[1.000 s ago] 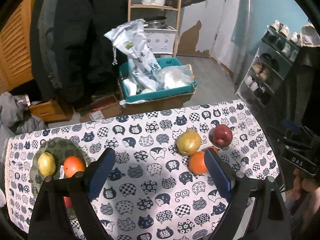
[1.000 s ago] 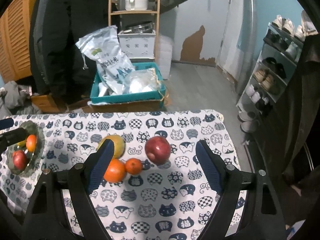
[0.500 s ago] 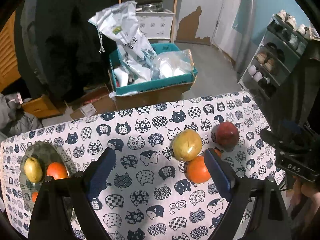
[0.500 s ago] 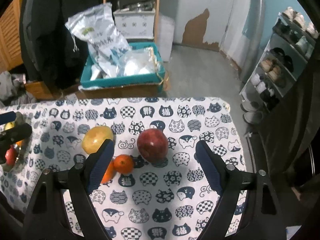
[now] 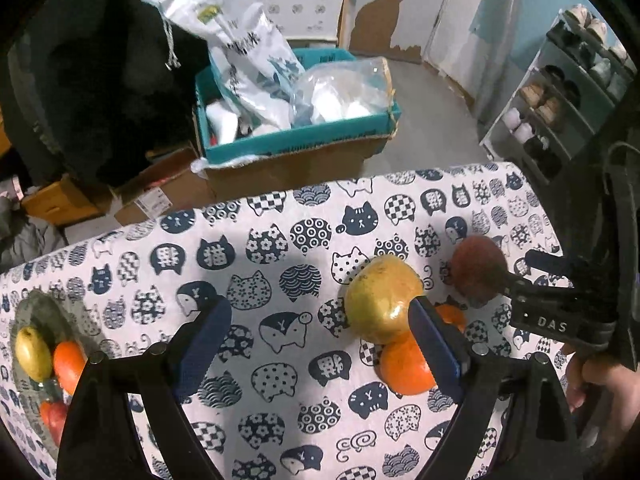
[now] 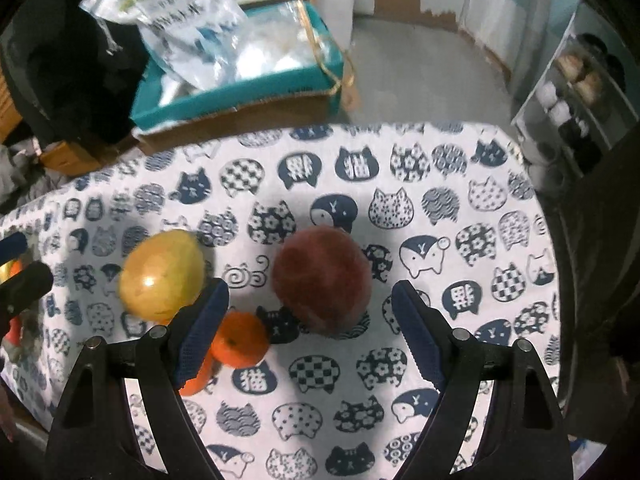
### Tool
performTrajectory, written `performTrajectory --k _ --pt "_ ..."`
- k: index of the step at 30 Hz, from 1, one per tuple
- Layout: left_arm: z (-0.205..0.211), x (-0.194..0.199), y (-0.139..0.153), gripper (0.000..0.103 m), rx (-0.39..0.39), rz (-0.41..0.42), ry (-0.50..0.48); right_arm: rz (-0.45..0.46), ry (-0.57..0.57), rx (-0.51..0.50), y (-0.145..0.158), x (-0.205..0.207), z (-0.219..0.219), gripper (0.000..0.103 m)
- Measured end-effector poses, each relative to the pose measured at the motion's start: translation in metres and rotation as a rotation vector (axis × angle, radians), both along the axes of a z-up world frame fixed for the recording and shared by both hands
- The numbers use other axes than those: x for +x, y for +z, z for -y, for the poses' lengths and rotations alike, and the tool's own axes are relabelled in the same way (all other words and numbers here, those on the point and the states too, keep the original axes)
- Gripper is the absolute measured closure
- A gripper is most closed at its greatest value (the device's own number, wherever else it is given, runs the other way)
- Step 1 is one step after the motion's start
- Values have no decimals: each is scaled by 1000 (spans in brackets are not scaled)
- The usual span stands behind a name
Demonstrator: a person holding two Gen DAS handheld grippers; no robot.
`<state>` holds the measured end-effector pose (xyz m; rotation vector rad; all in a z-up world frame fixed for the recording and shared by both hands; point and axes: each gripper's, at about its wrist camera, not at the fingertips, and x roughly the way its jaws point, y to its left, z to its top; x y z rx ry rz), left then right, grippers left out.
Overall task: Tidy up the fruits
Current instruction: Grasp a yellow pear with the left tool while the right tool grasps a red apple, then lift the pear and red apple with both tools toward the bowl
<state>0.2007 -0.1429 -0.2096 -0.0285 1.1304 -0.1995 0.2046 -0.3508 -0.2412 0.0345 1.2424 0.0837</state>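
1. So far, part of the sorting looks done: the green plate point(image 5: 38, 304), at the far left end of the cat-print tablecloth point(image 5: 256, 240), already holds a small yellow fruit point(image 5: 32, 354), an orange fruit point(image 5: 69, 366) and a red fruit point(image 5: 54, 416).
2. Four fruits remain off the plate, clustered well to its right: a yellow-green mango point(image 6: 162, 274), a dark red apple point(image 6: 322, 280), a small tangerine point(image 6: 239, 338) and a larger orange point(image 5: 406, 368), which touches the mango.
3. The right gripper point(image 6: 308, 326) hangs with its fingers spread wide, the apple just beyond and between them, nothing pinched.
4. The left gripper point(image 5: 320, 350) is likewise spread and empty, its right finger beside the mango.
5. Roughly half the job seems left.
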Motion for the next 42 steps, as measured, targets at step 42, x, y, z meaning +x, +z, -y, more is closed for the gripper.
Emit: performTrajectory --k 42 --pt "48 26 -81 30 -143 -185 -79 17 -101 6 -17 -33 26 30"
